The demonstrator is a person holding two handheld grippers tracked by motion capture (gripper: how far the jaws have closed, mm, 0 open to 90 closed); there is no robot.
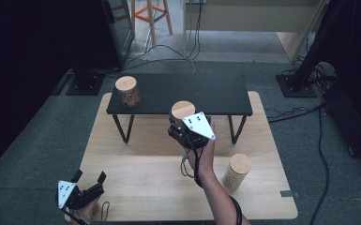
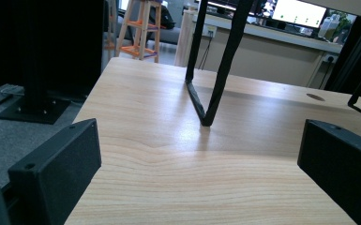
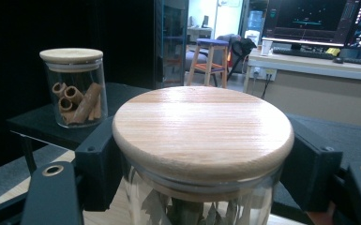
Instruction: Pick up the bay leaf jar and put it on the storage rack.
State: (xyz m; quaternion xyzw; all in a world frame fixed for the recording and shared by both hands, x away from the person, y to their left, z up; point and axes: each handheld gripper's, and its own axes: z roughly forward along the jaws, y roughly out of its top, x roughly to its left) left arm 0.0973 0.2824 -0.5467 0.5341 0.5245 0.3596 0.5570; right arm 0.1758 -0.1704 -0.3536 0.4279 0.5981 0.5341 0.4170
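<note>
**A:** So where's my right gripper (image 1: 182, 123) at? From up top I see it out past the middle of the bench (image 1: 136, 187), right at the front edge of that black shelf (image 1: 215, 96).

**B:** It's pinching a jar (image 3: 201, 140), jaws clamped on the glass from both sides just under the wooden lid. In the right gripper view the lid sits dead centre with a black jaw on either side of it. Something leafy is inside, can't tell what exactly.

**A:** Is the jar on the shelf or in the air?

**B:** It looks lifted off the bench, roughly level with the shelf top, but I can't say for sure whether it touches the shelf edge.

**A:** And the left gripper (image 1: 90, 182)?

**B:** Parked near the front left corner of the bench, jaws spread wide, nothing between them. Its own view just shows bare wood and 1 of the shelf's V-shaped legs (image 2: 211, 89) ahead.

**A:** Other jars?

**B:** 2 more. A second jar (image 1: 127, 91) stands upright on the left end of the shelf, with rolled brown sticks in it. A third jar (image 1: 237, 171) stands on the bench to the right of my right forearm (image 1: 218, 192), well apart from the shelf.
</note>
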